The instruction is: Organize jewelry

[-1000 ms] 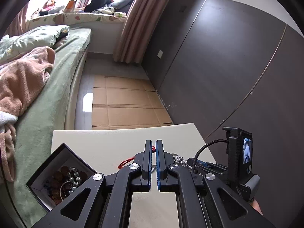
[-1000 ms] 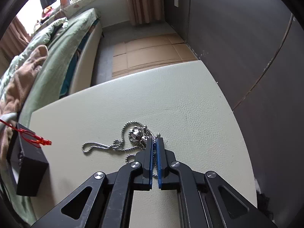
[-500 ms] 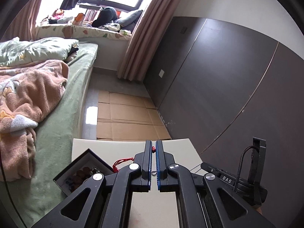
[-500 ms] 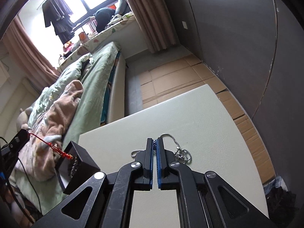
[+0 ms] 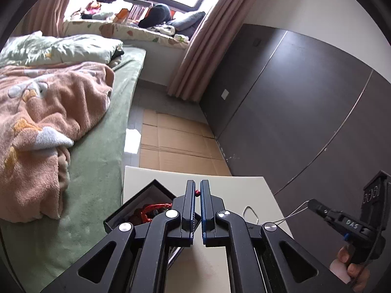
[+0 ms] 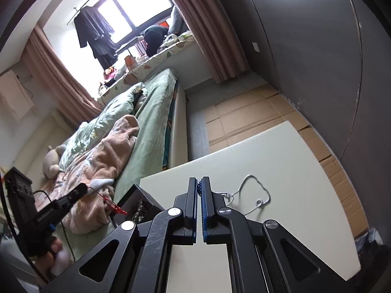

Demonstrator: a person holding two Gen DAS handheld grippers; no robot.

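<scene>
My left gripper (image 5: 197,190) is shut on a red cord bracelet (image 5: 156,207) that hangs over the open black jewelry box (image 5: 136,206) at the table's left edge. My right gripper (image 6: 199,188) is shut on a silver chain necklace (image 6: 254,195). The chain's far loop trails on the cream table (image 6: 293,171). In the right wrist view the left gripper (image 6: 83,189) shows at far left with the red cord (image 6: 114,206) dangling above the box (image 6: 139,202). In the left wrist view the right gripper (image 5: 315,206) holds the taut chain (image 5: 293,213).
A green bed with a peach blanket (image 5: 48,127) lies left of the table. A dark wall panel (image 5: 305,109) stands to the right. Flattened cardboard (image 5: 176,144) covers the floor beyond the table.
Both grippers have risen and tilted back from the table. The silver chain has been lifted and stretched out. The red cord now hangs over the box.
</scene>
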